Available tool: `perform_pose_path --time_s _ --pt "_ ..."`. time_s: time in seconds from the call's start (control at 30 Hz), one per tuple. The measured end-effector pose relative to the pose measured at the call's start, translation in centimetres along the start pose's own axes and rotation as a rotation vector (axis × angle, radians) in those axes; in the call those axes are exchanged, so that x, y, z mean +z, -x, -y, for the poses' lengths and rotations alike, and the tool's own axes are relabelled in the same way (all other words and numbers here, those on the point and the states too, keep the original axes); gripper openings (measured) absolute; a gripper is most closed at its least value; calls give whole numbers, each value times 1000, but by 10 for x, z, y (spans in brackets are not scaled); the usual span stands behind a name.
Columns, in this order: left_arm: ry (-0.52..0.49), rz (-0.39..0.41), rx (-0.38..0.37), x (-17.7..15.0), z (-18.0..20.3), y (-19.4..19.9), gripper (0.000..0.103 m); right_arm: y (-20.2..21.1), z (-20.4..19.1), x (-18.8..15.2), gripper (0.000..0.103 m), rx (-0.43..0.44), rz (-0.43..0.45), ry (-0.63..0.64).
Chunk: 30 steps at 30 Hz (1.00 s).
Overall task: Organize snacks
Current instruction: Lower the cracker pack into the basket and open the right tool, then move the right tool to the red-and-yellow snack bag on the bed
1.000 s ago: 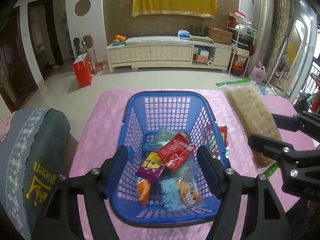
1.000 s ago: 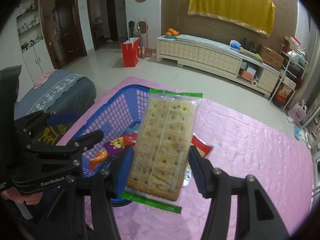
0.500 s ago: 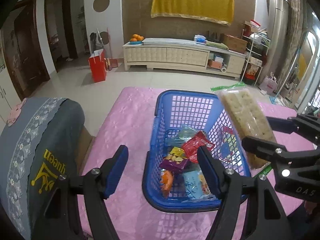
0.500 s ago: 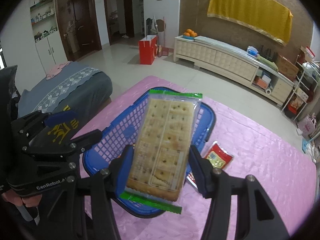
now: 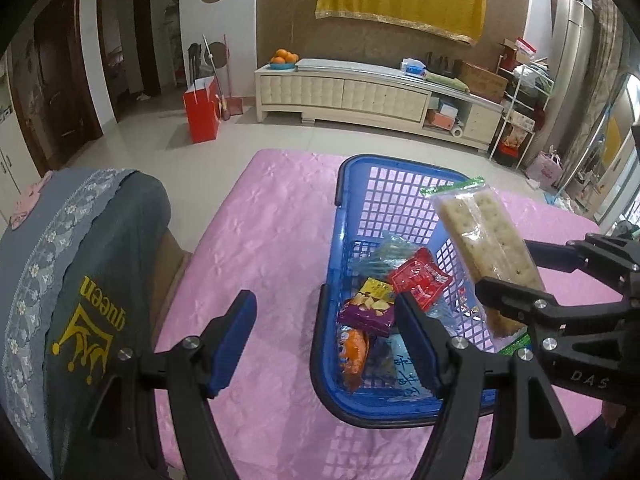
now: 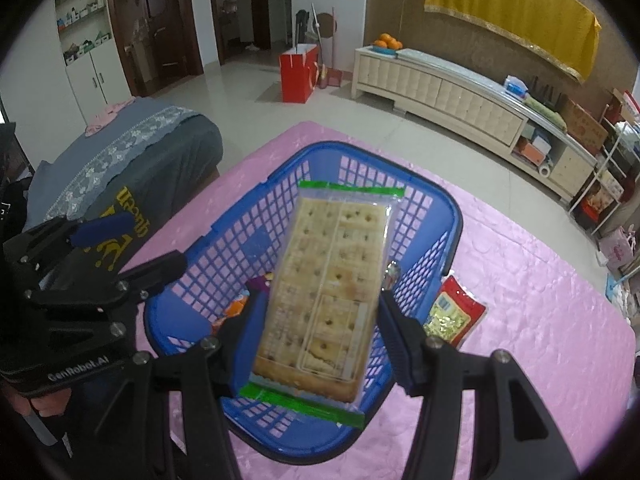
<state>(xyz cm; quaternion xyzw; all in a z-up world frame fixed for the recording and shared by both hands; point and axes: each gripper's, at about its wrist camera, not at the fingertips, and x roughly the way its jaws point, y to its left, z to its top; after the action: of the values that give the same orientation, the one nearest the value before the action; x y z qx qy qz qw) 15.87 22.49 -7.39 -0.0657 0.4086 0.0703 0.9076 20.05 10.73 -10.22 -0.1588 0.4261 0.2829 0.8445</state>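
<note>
Your right gripper has carried the cracker pack from beside the blue basket to directly above it; your left gripper has shifted left.

Your right fingers clamp the lower sides of the clear, green-ended cracker pack, which tilts upward over the basket's right half, clear of its rim. Your left fingers are spread wide and hold nothing, straddling the basket's left wall. Inside the basket lie a red packet, a purple packet, an orange one and pale blue ones. A red-and-gold packet lies on the pink tablecloth just beside the basket's right wall. Bare cloth stretches left toward a grey draped chair at the table edge.
</note>
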Motion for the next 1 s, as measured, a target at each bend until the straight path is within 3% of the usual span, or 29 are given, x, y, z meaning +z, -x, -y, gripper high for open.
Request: perform_pose_path --time_s 0.33,0.5,1.0 --pt "9 -13 -6 -4 -2 -5 69 -13 -2 -2 62 -2 -33 9" --pt "14 -20 -27 -6 4 -1 69 -13 5 -6 84 16 -45 -17" --pt "-38 51 1 0 36 31 69 42 34 -20 85 -3 57 -78"
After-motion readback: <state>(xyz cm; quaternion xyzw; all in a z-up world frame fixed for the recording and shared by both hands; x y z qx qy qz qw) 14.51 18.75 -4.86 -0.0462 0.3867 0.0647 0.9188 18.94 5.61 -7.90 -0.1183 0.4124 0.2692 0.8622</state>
